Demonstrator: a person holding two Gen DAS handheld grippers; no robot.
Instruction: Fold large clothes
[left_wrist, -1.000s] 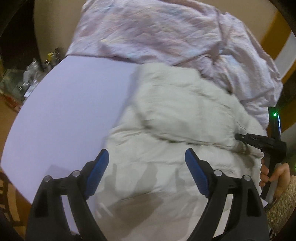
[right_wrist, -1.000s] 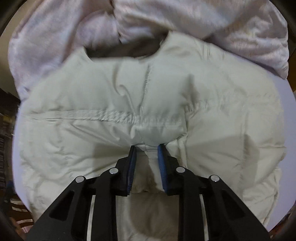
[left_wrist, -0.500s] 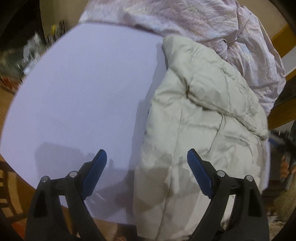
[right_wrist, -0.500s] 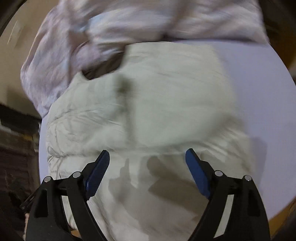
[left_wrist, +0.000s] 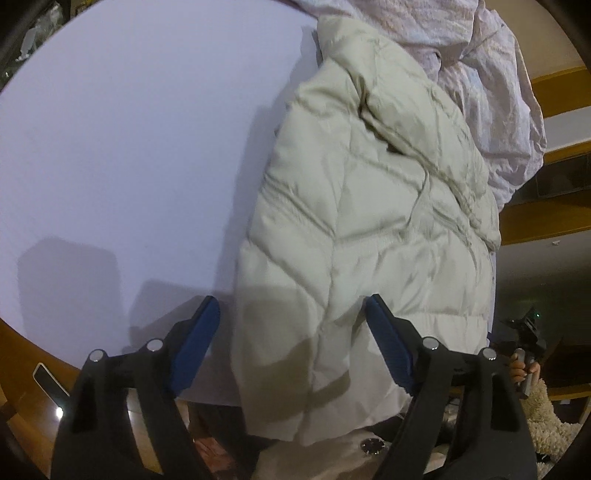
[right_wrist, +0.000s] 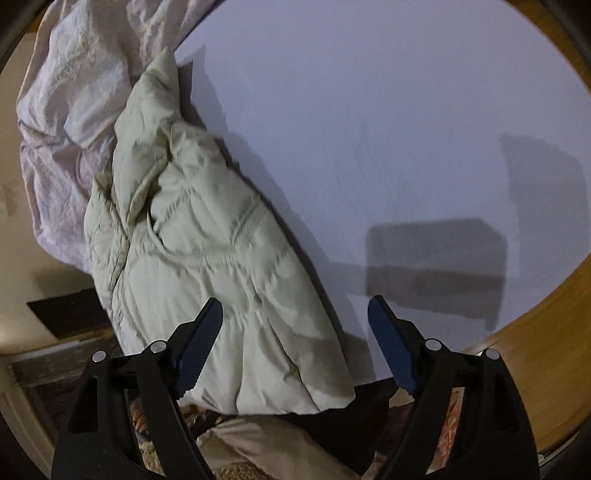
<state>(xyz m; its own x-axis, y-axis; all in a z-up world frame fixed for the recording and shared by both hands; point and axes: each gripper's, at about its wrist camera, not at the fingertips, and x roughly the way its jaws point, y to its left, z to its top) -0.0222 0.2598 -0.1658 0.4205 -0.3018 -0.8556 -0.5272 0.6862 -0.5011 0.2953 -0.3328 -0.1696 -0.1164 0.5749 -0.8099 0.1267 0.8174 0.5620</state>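
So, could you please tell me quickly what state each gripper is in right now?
Left gripper: jaws closing, pads clear of the cream quilted puffer jacket below.
Right gripper: closing too, holding nothing.

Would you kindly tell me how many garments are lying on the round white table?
2: a cream quilted puffer jacket, folded, overhanging the near edge of the round white table; a crumpled pale pink garment bunched behind it at the far edge. Others may be hidden underneath.
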